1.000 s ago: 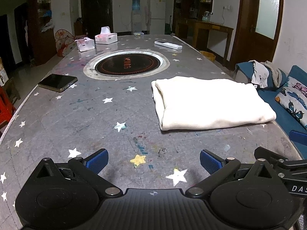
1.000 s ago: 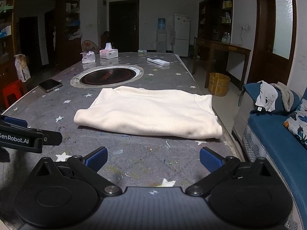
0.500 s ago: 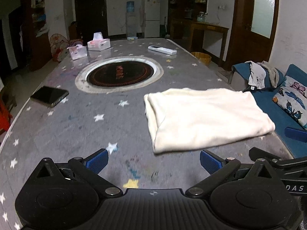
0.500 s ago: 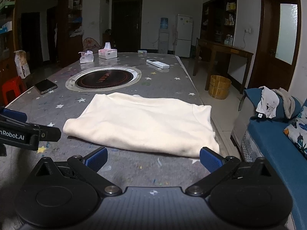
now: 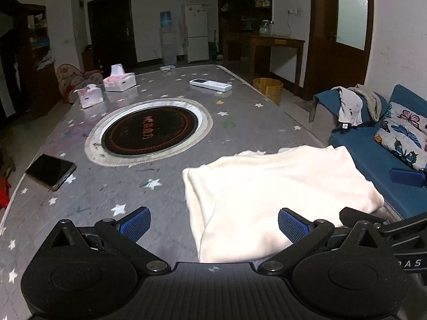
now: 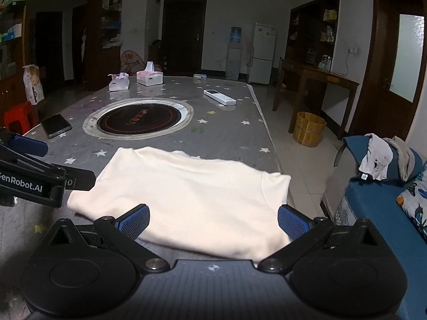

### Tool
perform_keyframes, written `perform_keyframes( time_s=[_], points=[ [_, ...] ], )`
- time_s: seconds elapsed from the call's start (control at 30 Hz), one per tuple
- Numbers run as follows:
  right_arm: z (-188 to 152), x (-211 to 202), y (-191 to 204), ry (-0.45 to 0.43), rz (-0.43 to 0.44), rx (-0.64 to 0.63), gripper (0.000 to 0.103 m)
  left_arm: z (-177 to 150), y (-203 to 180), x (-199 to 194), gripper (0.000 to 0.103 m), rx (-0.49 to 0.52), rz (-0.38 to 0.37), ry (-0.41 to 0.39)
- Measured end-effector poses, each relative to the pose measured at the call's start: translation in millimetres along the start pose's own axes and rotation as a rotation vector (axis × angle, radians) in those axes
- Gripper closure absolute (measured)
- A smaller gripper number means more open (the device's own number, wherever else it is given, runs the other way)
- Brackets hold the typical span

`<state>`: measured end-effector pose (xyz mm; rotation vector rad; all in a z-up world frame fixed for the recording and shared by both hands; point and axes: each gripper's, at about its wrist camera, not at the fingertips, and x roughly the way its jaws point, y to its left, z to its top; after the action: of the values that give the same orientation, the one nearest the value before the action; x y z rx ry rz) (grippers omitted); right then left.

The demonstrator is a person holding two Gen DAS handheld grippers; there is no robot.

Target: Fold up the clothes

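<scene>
Both wide-open grippers (image 5: 213,220) (image 6: 212,220) have been brought onto the folded cream cotton garment's (image 6: 192,194) six-o'clock edge, so another fold seems imminent.

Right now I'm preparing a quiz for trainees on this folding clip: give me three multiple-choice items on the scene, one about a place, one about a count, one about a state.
1. Where does the phone lie?
A. on the sofa
B. near the table's left edge
C. on the cream garment

2. How many tissue boxes stand on the table?
A. two
B. none
C. five

3. How is the left gripper?
A. shut on the garment
B. open, holding nothing
C. shut on the remote

Answers:
1 B, it rests left of the round cooktop.
2 A, both sit at the far left end.
3 B, its fingers stand wide apart over the cream garment.
</scene>
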<state>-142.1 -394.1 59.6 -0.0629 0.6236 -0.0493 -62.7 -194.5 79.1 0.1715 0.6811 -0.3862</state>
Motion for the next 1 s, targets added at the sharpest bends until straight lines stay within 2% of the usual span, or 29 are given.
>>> perform_keyframes(
  time_s=[0.17, 0.33, 0.53, 0.67, 0.73, 0.8, 0.83, 0.87, 0.93, 0.97, 1.0],
  points=[
    [15, 20, -10, 0.001, 0.011, -0.037, 0.005, 16, 4, 19, 0.0, 0.009, -0.008, -0.008],
    [32, 52, -24, 0.021, 0.048, -0.036, 0.015, 33, 9, 42, 0.001, 0.024, -0.027, -0.01],
    [51, 101, -40, 0.074, 0.088, -0.029, 0.028, 46, 6, 81, 0.01, 0.082, -0.054, 0.028],
    [53, 129, -48, 0.12, 0.13, -0.028, 0.033, 49, 1, 101, 0.013, 0.144, -0.08, 0.032],
    [53, 138, -48, 0.139, 0.145, -0.046, 0.034, 49, -1, 110, 0.018, 0.161, -0.09, 0.043],
    [53, 147, -47, 0.157, 0.16, -0.061, 0.038, 48, -1, 118, 0.033, 0.168, -0.102, 0.059],
    [53, 149, -47, 0.163, 0.173, -0.065, 0.045, 48, 0, 122, 0.039, 0.165, -0.115, 0.071],
    [52, 152, -47, 0.171, 0.188, -0.063, 0.049, 47, 1, 125, 0.053, 0.161, -0.129, 0.083],
    [53, 153, -48, 0.172, 0.201, -0.057, 0.061, 45, 2, 127, 0.065, 0.157, -0.148, 0.086],
    [53, 152, -48, 0.168, 0.202, -0.057, 0.065, 45, 3, 127, 0.081, 0.155, -0.158, 0.082],
    [54, 151, -48, 0.163, 0.203, -0.058, 0.071, 45, 3, 127, 0.088, 0.152, -0.169, 0.077]
  ],
)
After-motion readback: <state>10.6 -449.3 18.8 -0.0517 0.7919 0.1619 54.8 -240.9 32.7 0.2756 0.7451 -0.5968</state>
